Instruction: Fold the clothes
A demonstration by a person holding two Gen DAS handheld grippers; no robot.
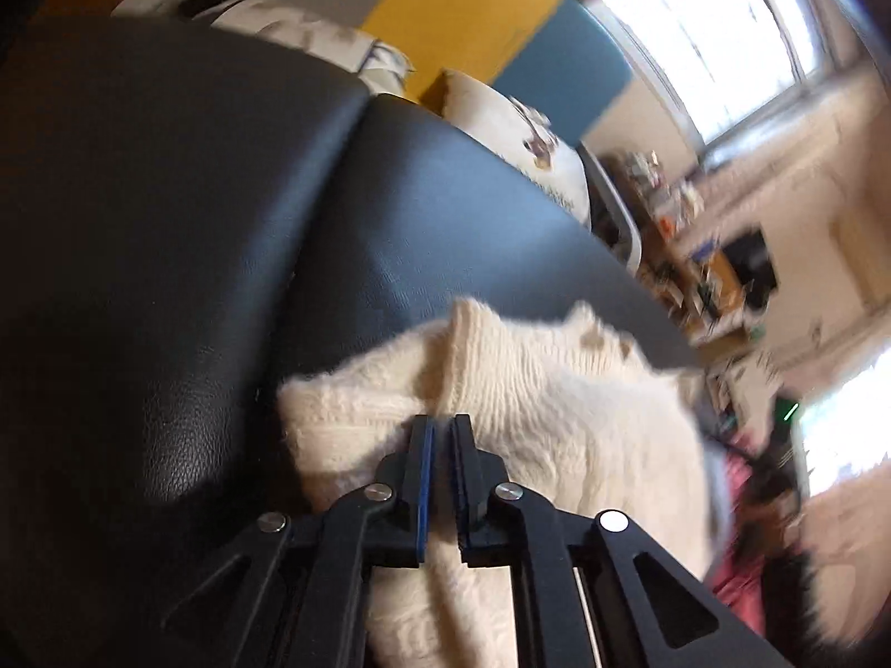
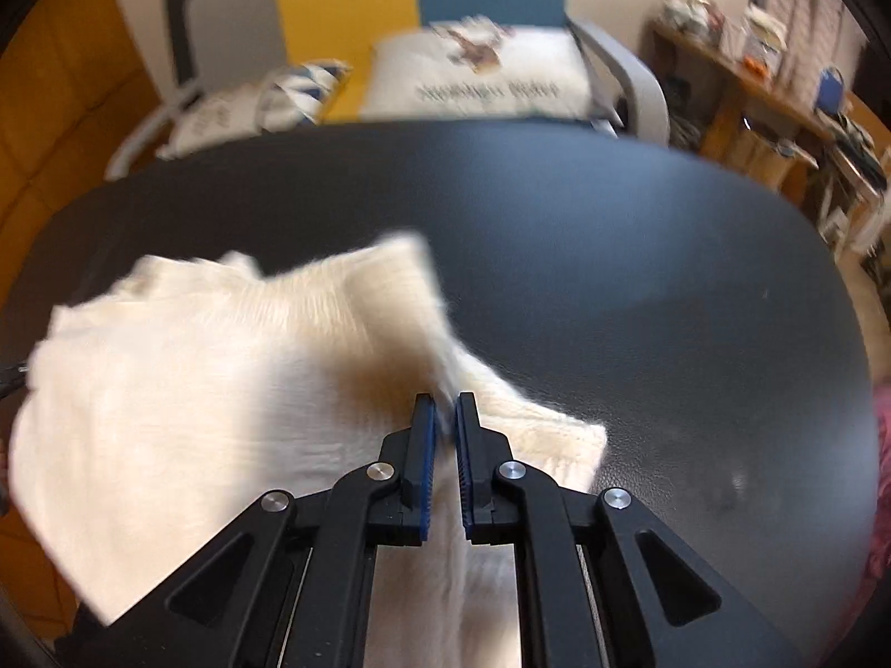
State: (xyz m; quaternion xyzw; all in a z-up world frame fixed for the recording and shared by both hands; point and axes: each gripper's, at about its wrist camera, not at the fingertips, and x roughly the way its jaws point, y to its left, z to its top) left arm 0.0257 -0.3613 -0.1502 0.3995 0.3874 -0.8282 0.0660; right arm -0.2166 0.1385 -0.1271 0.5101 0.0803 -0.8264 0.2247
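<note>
A cream knitted sweater (image 1: 534, 406) lies on the black leather-grain seat (image 1: 167, 256) of a sofa or padded bench; its yarn is fuzzy, with ribbed rows showing along one band and plainer knit across the body. In the right wrist view the same sweater (image 2: 195, 389) spreads as a broad pale sheet over the near left part of the dark surface (image 2: 640, 278), one corner raised and blurred, a ribbed hem lying flat to the right of the fingers.

The left gripper (image 1: 440, 420), black with blue pads, has its jaws pressed nearly together and pinches a raised fold of the knit between them. The right gripper (image 2: 445, 401), of the same build, is likewise closed on a ridge of the sweater, the fabric gathered up between its pads.

A seam divides the seat into two cushions in the left wrist view. Beyond the far edge stand two white printed pillows (image 2: 479, 78) and a grey-framed chair (image 2: 629, 89). The wall (image 2: 345, 11) behind carries grey, yellow and blue panels. To the right a cluttered wooden shelf (image 2: 768, 100) stands below a bright window (image 1: 713, 39). Pink fabric (image 1: 735, 584) shows at the lower right edge of the left wrist view, partly hidden behind the sweater.
</note>
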